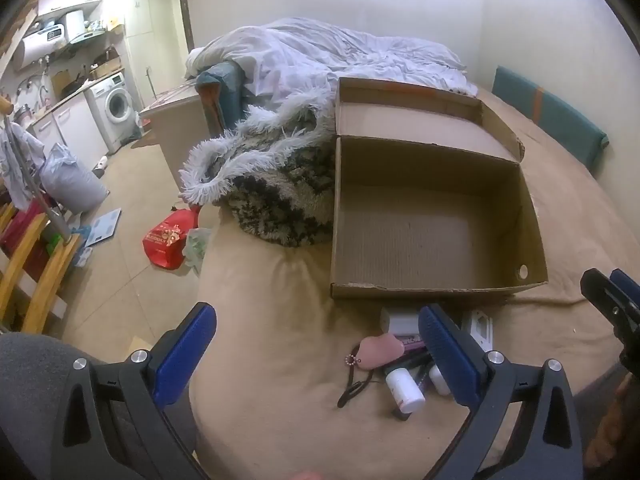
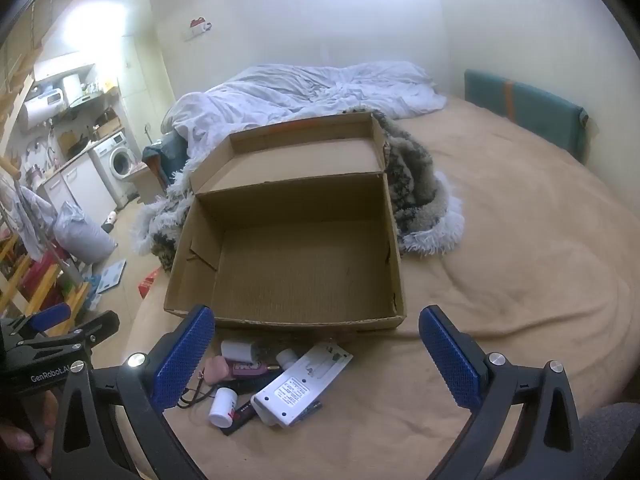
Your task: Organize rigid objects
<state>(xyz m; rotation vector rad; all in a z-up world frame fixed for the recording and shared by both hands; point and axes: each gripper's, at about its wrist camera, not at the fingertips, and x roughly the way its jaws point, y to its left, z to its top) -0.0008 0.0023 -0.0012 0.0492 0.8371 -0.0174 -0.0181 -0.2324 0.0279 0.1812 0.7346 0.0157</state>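
Only legible text: "GenRobot.A…" in white on the black body of the left gripper [image 2: 60,322], left of the cardboard box [image 2: 288,316] in the right wrist view (last letters cut off). White device [image 2: 298,388] just in front of the box carries a printed label, too small to read. Red bag [image 1: 170,240] left of the box has a yellow print, unreadable.

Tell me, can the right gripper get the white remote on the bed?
Probably yes. The right gripper hangs with its jaws wide open and nothing in them, and the white remote lies uncovered on top of the small pile, in front of the cardboard box.
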